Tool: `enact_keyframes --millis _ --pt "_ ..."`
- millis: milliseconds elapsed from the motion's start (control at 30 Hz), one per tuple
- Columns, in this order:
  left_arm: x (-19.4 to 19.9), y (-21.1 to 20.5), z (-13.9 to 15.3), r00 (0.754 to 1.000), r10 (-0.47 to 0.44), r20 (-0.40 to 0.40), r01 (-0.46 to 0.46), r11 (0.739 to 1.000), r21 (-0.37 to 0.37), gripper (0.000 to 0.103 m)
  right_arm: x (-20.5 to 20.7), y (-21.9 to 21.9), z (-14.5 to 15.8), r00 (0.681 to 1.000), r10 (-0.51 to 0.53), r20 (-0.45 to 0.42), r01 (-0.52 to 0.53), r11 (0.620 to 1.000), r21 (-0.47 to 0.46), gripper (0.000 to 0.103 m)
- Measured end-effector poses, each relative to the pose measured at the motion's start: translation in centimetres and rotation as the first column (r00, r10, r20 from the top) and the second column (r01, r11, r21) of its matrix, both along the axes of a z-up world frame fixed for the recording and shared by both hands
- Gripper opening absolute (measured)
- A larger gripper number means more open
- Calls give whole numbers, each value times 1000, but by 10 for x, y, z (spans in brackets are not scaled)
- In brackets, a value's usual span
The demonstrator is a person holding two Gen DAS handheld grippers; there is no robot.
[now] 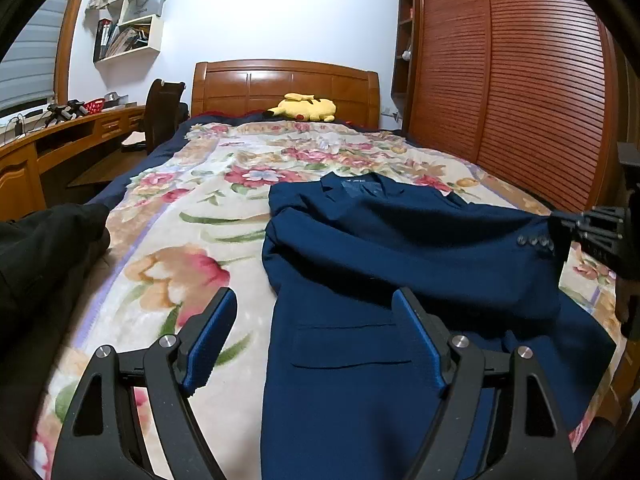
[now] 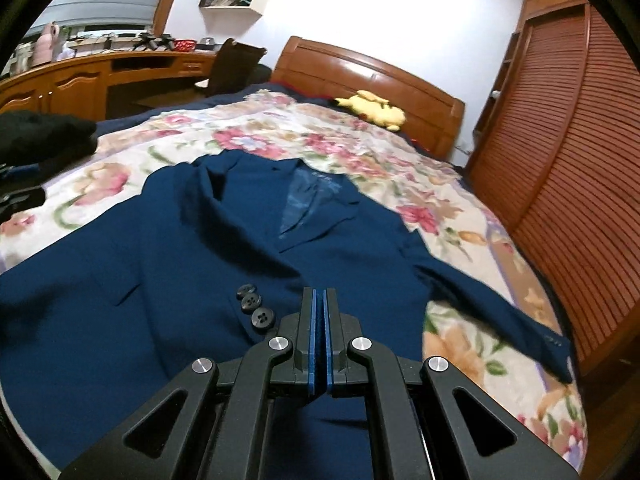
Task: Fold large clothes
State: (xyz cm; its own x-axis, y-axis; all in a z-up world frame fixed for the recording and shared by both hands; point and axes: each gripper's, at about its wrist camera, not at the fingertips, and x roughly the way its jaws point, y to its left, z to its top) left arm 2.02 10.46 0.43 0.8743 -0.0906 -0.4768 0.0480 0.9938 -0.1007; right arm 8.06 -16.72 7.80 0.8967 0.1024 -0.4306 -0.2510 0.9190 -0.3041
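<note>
A navy suit jacket (image 1: 360, 264) lies face up on the floral blanket (image 1: 192, 240), collar toward the headboard. My left gripper (image 1: 316, 336) hovers open over its lower left front, with the pads apart and nothing between them. One sleeve is pulled across the chest to the right, and its buttoned cuff (image 1: 536, 240) meets my right gripper (image 1: 560, 229). In the right wrist view the right gripper (image 2: 320, 312) is shut, pinching the sleeve beside the cuff buttons (image 2: 252, 308) above the jacket (image 2: 200, 240). The other sleeve (image 2: 500, 304) lies stretched out to the right on the blanket.
A yellow plush toy (image 1: 304, 107) rests by the wooden headboard (image 1: 280, 84). A slatted wardrobe (image 1: 520, 100) runs close along the bed's right side. A desk (image 1: 60, 132) and chair (image 1: 160, 112) stand to the left. A black garment (image 1: 44, 248) lies on the bed's left edge.
</note>
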Motion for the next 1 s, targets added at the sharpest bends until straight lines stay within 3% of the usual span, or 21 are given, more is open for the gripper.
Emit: enact_keyframes --millis 167,300,400,467,533,600,800,1000 --pt "-1 1 1 1000 -1 3 1 1000 -12 81 6 -9 21 992 -116 55 118 993 -20 3" --pt "-2 1 1 1000 -3 3 3 1000 -12 81 19 -16 9 982 -185 -32 185 983 -24 3" --pt "-1 1 1 1000 -2 3 2 1000 -12 81 25 -9 -3 975 -219 -42 216 974 -71 4" --pt "-1 1 1 1000 -2 3 2 1000 -13 81 28 -3 -4 976 -206 -65 202 978 -58 18" --pt "0 0 0 1000 -3 0 3 1000 -11 81 25 2 -5 979 -189 -78 187 982 -32 49" --pt "0 0 0 1000 -4 1 4 1000 -10 81 22 6 -4 984 -156 -83 156 988 -3 60" --pt "1 -4 -1 1000 -12 -1 12 1000 -13 81 6 9 -9 990 -73 -122 79 996 44 60" --pt "4 -16 1 999 -38 12 38 999 -26 81 2 -25 -21 986 -42 -163 58 993 100 60"
